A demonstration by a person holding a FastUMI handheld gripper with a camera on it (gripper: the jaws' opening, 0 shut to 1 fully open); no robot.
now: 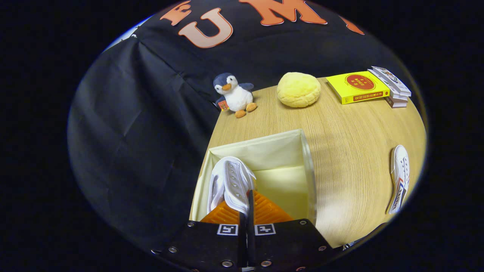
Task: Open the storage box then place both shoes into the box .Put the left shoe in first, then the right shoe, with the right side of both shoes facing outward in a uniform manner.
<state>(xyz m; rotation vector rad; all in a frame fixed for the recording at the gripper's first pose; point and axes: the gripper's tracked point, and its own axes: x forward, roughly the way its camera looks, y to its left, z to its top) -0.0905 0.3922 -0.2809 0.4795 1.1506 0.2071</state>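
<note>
My tongs (246, 204) were pressed together, pinching the heel collar of the white canvas shoe (230, 183), which hung toe-down inside the open cream storage box (308, 173), against its left wall. Risk, as I judged it: so thin a pinch could slip, letting the shoe twist and land facing the wrong way, or snag on the box rim. The shoe was white, with metal eyelets. The second shoe (400, 177) lay on the wooden table (348, 151), well right of the box.

White shoe (230, 185) hangs toe-down inside the open cream storage box (308, 173); second white shoe (400, 177) lies well apart.
</note>
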